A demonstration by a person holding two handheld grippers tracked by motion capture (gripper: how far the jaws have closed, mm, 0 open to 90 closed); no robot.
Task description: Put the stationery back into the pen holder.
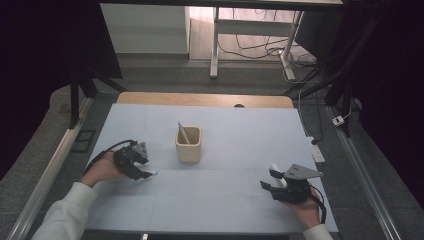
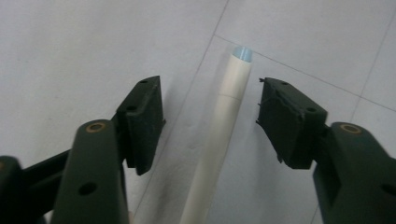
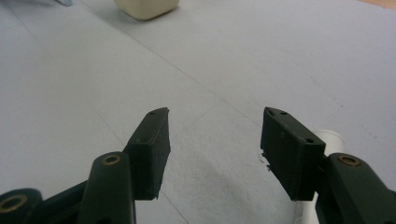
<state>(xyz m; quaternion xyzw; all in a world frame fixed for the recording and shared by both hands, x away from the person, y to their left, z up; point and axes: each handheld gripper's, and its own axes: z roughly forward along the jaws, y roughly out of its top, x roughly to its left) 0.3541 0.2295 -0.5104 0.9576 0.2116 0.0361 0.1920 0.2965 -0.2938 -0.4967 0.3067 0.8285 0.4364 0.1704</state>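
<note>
A white pen with a pale blue tip (image 2: 224, 121) lies on the pale blue mat (image 1: 235, 125) at the left. My left gripper (image 2: 208, 83) points down over it with one jaw on each side, and neither pad touches the pen. From above, the left gripper (image 1: 145, 169) sits left of a cream square cup (image 1: 189, 150), which holds another pen (image 1: 183, 133) leaning inside. My right gripper (image 1: 269, 179) rests at the front right, open, with only bare mat between its jaws (image 3: 215, 113). A second white pen (image 3: 327, 137) lies just outside its right jaw.
The cream cup (image 3: 147, 7) stands at mid-table, between the two hands and a little farther back. A wooden table edge (image 1: 205, 99) runs behind the mat. Metal rails flank the table, and desk legs and cables lie on the floor beyond.
</note>
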